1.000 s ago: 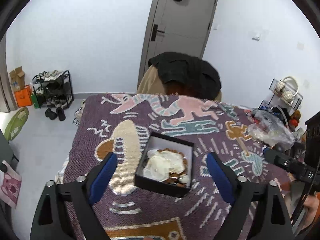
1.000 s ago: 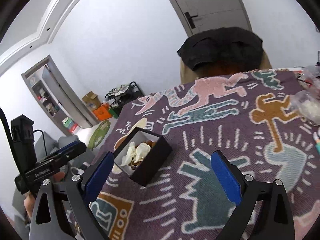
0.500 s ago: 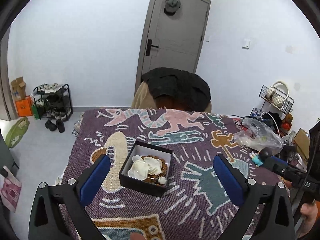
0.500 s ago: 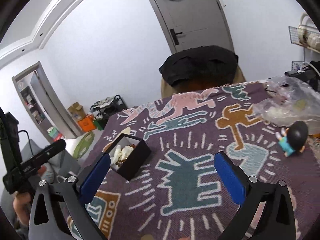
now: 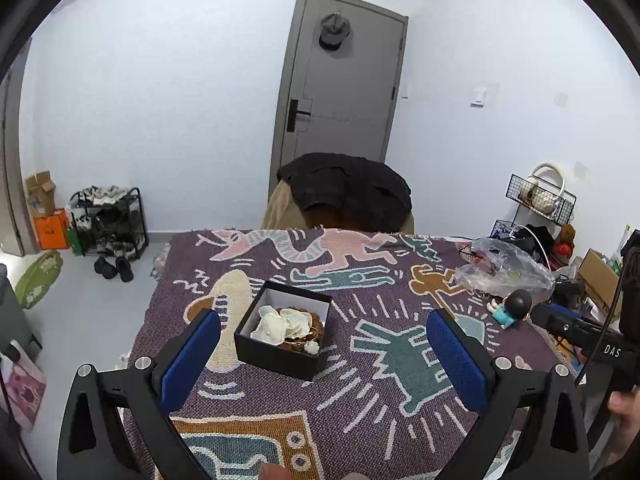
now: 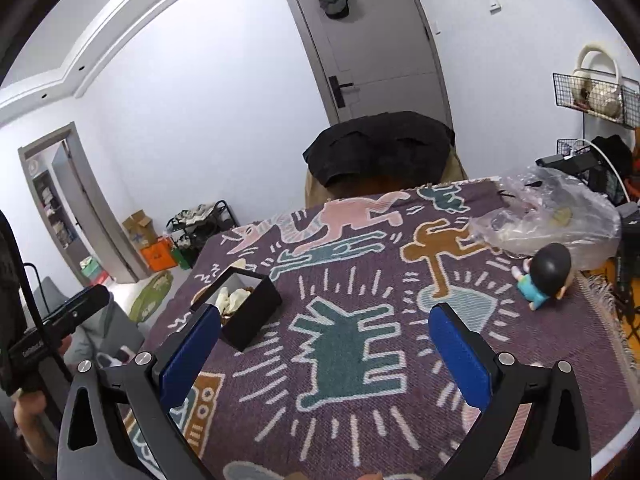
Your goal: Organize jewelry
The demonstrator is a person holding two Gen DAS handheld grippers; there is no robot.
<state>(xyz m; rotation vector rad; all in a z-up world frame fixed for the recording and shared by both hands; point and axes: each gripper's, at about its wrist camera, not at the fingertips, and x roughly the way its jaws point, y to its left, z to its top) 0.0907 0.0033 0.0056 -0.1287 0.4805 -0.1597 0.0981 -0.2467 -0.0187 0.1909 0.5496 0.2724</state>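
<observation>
Sitting between left jaws: jewelry box (image 5: pixel 283 336).

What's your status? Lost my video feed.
Left gripper open, empty, above the cloth. Right gripper open, empty. Black jewelry box open, beads and white pieces inside. Figurine, plastic bag well aside.

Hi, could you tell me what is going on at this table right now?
A person holds a pair of tongs in each hand above a patterned blanket. Both the left tongs and the right tongs are open and empty, touching nothing. A black box sits open on the blanket, with white flower-like pieces and brown beads inside. A small figurine and a clear plastic bag lie off to the right.
</observation>
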